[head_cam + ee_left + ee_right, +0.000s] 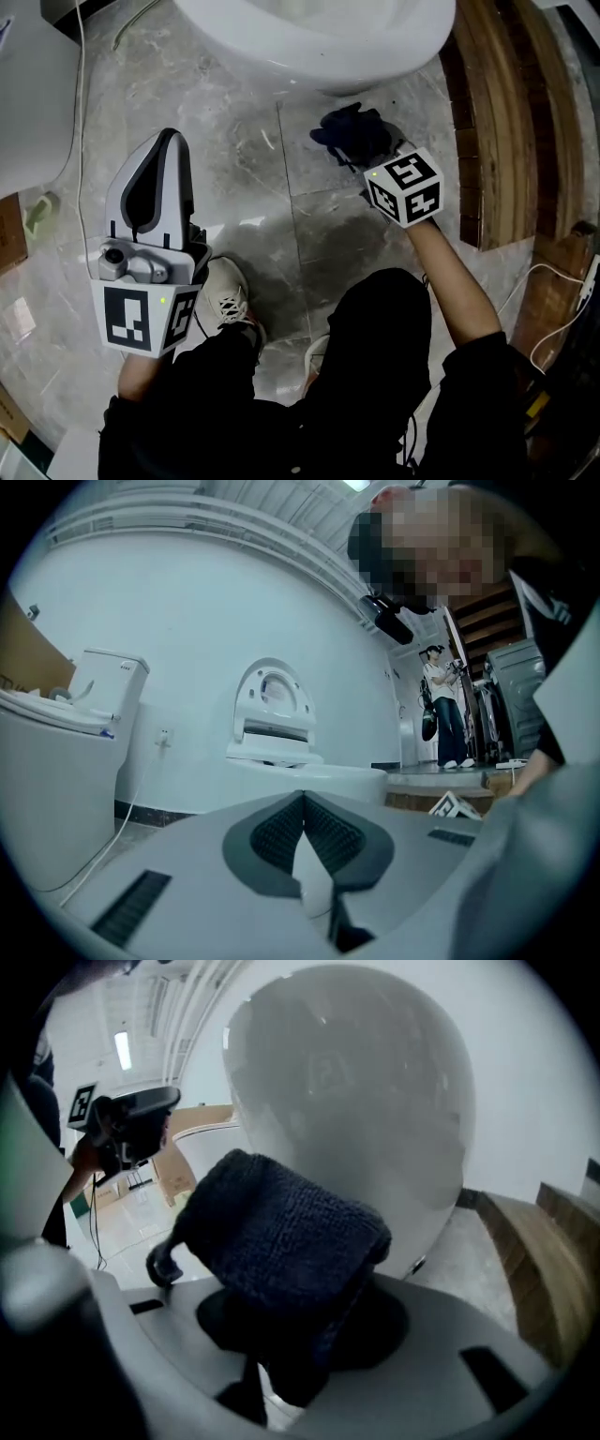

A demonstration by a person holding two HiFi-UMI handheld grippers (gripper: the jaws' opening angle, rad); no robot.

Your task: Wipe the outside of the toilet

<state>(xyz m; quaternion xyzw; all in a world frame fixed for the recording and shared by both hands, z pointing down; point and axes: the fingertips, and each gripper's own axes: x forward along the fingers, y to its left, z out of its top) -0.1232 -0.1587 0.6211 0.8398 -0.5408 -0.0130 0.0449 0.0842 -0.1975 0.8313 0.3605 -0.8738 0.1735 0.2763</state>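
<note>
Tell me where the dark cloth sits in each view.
Head view: upper centre, the dark cloth in the right gripper, just below the toilet bowl.
Left gripper view: not in it.
Right gripper view: centre, held up before the bowl.
Shared landmark: the white toilet bowl, in all three.

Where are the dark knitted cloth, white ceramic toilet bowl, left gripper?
dark knitted cloth (pixel 281 1232): right gripper view, its folded middle
white ceramic toilet bowl (pixel 356 1101): right gripper view, outer wall
left gripper (pixel 303 799): left gripper view, between shut fingertips
</note>
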